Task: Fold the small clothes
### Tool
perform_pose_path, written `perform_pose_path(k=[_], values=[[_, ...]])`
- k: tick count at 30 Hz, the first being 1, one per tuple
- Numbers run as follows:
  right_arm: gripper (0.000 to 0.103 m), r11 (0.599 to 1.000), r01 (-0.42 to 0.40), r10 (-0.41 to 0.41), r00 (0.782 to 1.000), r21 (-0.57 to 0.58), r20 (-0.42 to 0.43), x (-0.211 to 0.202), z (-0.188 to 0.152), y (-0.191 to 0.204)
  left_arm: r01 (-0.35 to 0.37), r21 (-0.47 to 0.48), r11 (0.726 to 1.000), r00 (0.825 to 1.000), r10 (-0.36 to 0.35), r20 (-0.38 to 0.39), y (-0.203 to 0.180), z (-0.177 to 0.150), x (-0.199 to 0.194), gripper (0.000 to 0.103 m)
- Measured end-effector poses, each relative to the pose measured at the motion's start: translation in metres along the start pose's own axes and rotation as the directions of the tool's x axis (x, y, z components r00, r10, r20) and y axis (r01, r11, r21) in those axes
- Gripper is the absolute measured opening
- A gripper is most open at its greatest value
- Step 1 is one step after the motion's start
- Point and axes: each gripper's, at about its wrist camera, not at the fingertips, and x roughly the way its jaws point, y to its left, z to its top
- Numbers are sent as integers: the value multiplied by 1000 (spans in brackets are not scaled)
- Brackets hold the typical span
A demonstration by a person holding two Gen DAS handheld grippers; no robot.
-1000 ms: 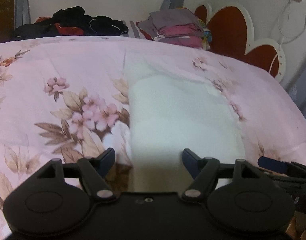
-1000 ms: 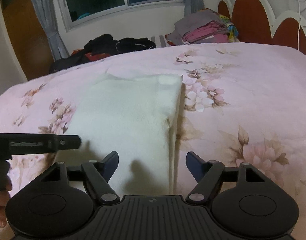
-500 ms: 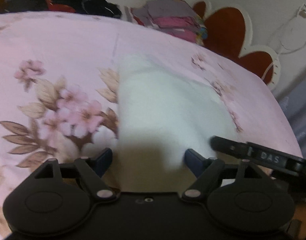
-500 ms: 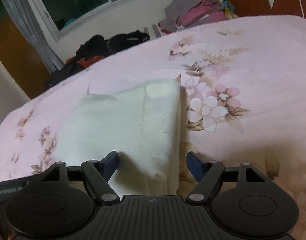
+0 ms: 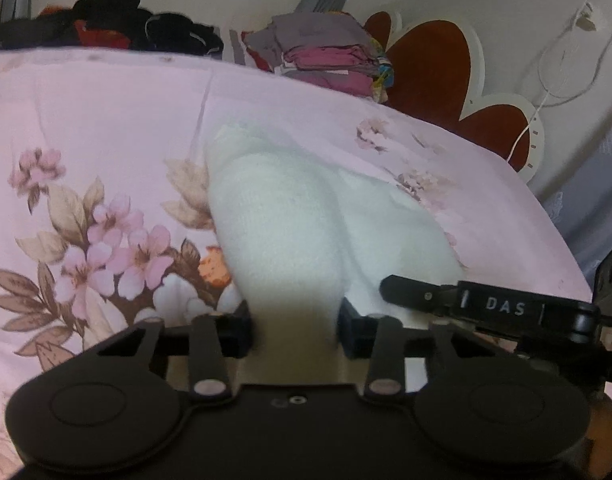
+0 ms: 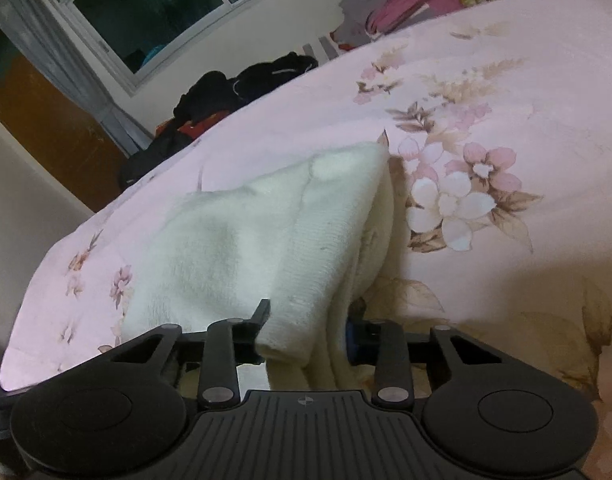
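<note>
Plainly, the white knit garment (image 6: 242,248) lies folded on the pink floral bedspread (image 6: 486,92), its near edge bunched and lifted. The right gripper (image 6: 306,330) has just been closing, and its jaws are clamped on that near corner; the cloth hides its right pad. In the left wrist view the left gripper (image 5: 293,330) has also just been closing, with the garment's other near edge between its jaws, pads pressing the fabric. Shadow blurs the cloth there. Beyond the bed, a folded clothes stack (image 5: 326,56) and dark clothing (image 5: 118,20) sit, partly cut off by the bed's edge.
</note>
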Motion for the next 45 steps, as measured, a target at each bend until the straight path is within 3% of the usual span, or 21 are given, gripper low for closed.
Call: perform_pose_path(k=[10, 20, 25, 32, 36, 45], values=[[33, 998, -50, 52, 998, -32, 39, -24, 5, 36, -8, 17, 1000, 999, 7, 46, -3, 10, -40, 34], [33, 988, -136, 138, 990, -68, 29, -24, -19, 122, -75, 4, 997, 992, 74, 98, 50, 7, -119, 34], [33, 982, -154, 157, 987, -105, 21, -11, -45, 191, -91, -10, 996, 989, 92, 120, 102, 2, -163, 34], [33, 985, -135, 140, 989, -110, 45, 27, -94, 297, -62, -28, 998, 989, 66, 135, 207, -5, -222, 34], [33, 984, -143, 149, 988, -110, 47, 56, -122, 356, -80, -22, 997, 986, 83, 146, 262, -6, -253, 34], [33, 973, -176, 180, 983, -148, 15, 122, -144, 439, -128, -44, 991, 977, 134, 169, 348, 2, -278, 34]])
